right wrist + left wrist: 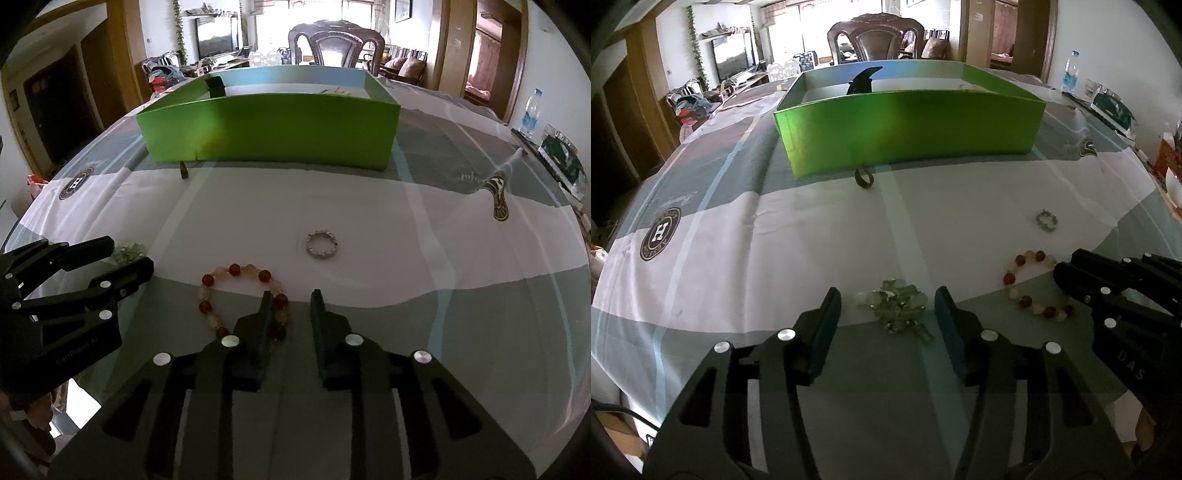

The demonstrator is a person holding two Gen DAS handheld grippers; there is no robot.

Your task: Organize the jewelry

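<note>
L gripper (888, 295): jaws spread, pale green crystal-cluster piece (899, 308) lies on cloth between pads, not pinched yet. Centre it, close on the bulk, not the dangling end.
R gripper (290, 301): jaws narrow, nothing pinched; red-and-cream bead bracelet (242, 301) lies under its left finger. Shift over one strand before closing.
Green cardboard box (908, 125) sits far side.
R view shows silver ring (321, 244) as full circle; L view shows dark ring (864, 179) as a loop by box wall, edge-on in R view.

I am in a home's dining and living room; a carved dark wooden chair (334, 42) faces my cloth-covered table (424, 221); beyond stand a black flat television (216, 35) and a cushioned sofa (404, 64).
</note>
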